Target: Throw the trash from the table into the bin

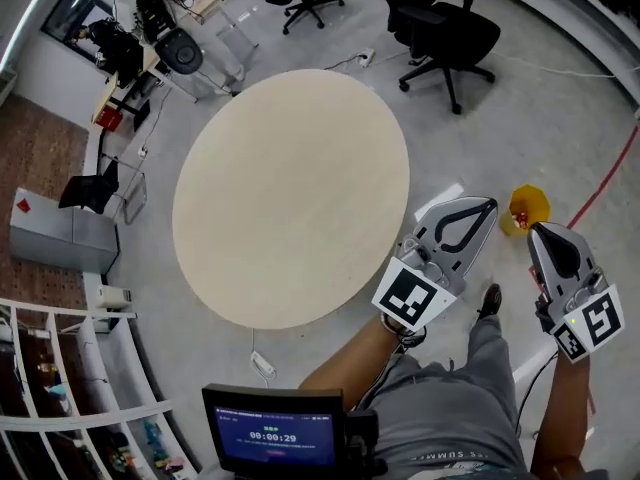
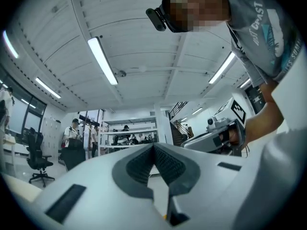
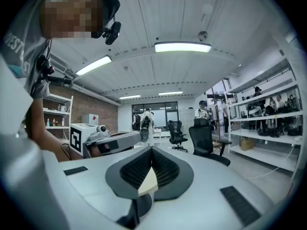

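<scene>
Table (image 1: 290,198): no trash visible on it. Yellow bin (image 1: 528,208) on floor right of table. Left gripper (image 1: 488,206), right gripper (image 1: 541,230) off table's right edge, fingers clenched, empty. Likely done; otherwise open fingers before reaching.

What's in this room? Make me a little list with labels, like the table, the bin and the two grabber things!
table: round, pale top, no trash that I can see on it
bin: yellow, on the floor to the right of the table, something red inside, too small to tell
left gripper: jaws together, nothing between them
right gripper: jaws together, nothing between them
office chair: black, on the floor beyond the table
screen: at the bottom edge, showing a timer
</scene>
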